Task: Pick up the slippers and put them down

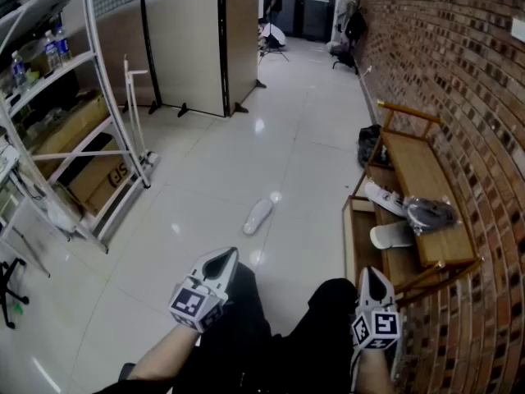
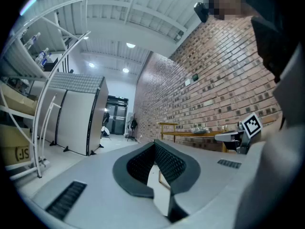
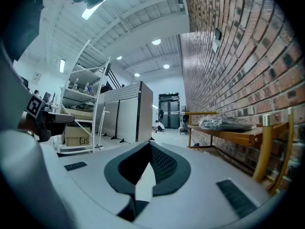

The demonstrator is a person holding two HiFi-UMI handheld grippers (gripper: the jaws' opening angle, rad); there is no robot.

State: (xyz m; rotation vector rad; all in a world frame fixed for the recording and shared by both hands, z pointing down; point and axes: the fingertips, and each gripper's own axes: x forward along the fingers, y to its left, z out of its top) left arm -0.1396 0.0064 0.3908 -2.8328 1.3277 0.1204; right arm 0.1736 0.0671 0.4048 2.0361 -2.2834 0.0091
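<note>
One white slipper (image 1: pixel 257 217) lies lengthwise away across the floor (image 1: pixel 213 171)

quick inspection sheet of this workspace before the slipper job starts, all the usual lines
surface: glossy white tiled floor
job's things: white slipper lying on the floor, apart from both grippers; what looks like a second slipper on the lower shelf of the wooden rack
clutter: plastic-wrapped item on the rack's top; black bag on the floor by the rack's far end
grippers: left gripper jaws together, empty; right gripper jaws together, empty
cables: nothing seen
surroundings: brick wall along the right; white shelving with a cardboard box at left; partition screens further back
</note>
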